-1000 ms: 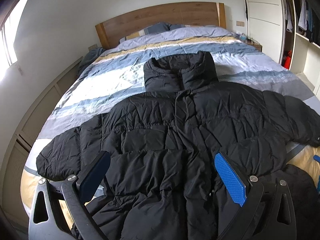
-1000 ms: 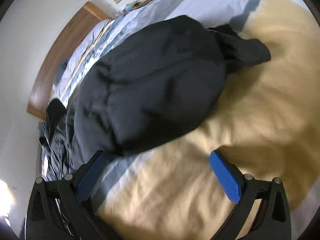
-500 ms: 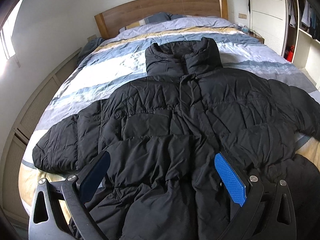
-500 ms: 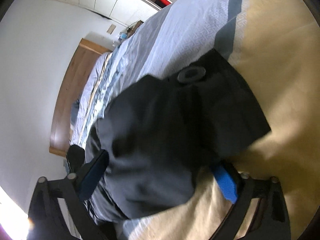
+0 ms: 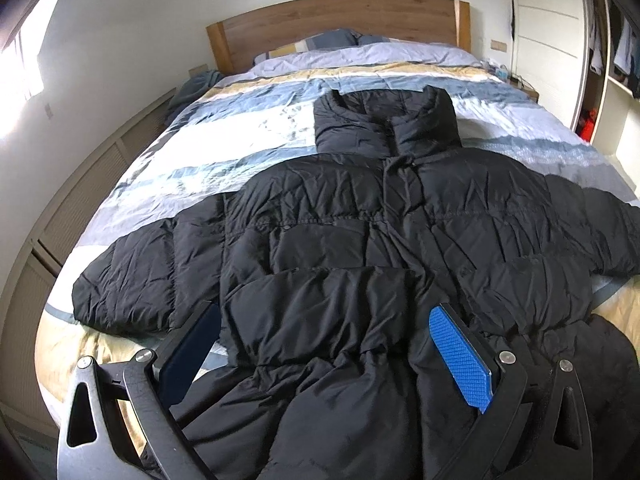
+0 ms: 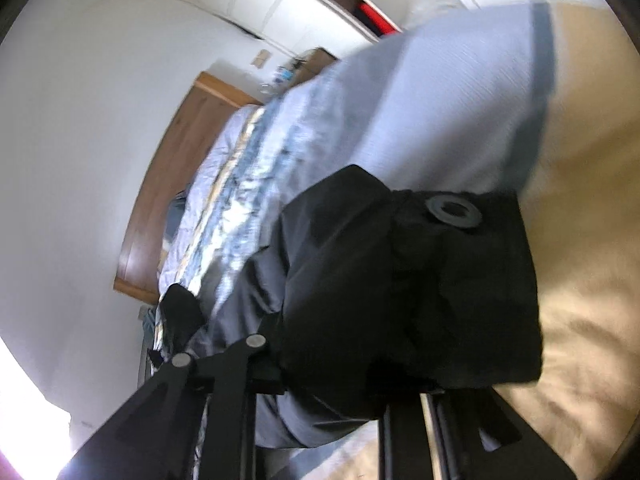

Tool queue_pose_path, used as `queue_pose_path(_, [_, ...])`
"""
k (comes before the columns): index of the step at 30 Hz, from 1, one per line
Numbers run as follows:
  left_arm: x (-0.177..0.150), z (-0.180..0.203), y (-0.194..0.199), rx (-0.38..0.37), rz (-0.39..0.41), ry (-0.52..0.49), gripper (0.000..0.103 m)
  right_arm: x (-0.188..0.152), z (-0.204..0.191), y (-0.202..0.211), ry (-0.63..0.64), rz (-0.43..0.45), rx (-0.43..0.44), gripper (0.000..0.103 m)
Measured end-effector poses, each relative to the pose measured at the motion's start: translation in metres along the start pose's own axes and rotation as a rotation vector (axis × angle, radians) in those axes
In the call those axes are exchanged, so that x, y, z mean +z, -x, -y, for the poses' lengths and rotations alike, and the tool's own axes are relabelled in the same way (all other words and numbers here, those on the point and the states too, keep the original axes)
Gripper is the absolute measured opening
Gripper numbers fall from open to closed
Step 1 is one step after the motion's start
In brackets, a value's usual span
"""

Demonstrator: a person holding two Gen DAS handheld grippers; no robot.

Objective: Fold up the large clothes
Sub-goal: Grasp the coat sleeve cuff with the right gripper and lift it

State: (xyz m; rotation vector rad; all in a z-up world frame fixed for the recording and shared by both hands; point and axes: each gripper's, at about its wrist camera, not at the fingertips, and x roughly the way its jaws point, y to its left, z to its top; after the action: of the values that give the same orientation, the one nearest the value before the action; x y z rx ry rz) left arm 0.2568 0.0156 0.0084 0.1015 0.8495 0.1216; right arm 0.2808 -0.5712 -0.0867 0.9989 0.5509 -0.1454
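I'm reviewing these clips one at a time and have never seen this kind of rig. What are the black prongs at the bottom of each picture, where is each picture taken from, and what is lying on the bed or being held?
No robot is involved. A person carries a handheld two-finger gripper in each hand, and each gripper has a wide-angle camera looking forward along its fingers; the black prongs are those fingers.

The left wrist view looks up the bed toward the wooden headboard. A black puffer jacket lies spread flat on the striped bedding, sleeves out to both sides. The left gripper is open above the jacket's lower part, its blue pads apart and clamping nothing.

The right wrist view is tilted and blurred. The right gripper is shut on a sleeve cuff of the same jacket, which bunches over the fingers and hides the pads.
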Motion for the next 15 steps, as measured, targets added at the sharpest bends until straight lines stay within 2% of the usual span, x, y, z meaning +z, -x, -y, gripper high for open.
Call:
queue_pose_path(7, [-0.009, -0.023, 0.024, 0.004, 0.024, 0.035, 0.102, -0.009, -0.083, 0.019, 0.146, -0.013, 0.121, 0.015])
queue_pose_path(15, [-0.016, -0.056, 0.056, 0.019, 0.069, 0.090, 0.102, -0.054, -0.181, 0.025, 0.320, -0.102, 0.278, 0.015])
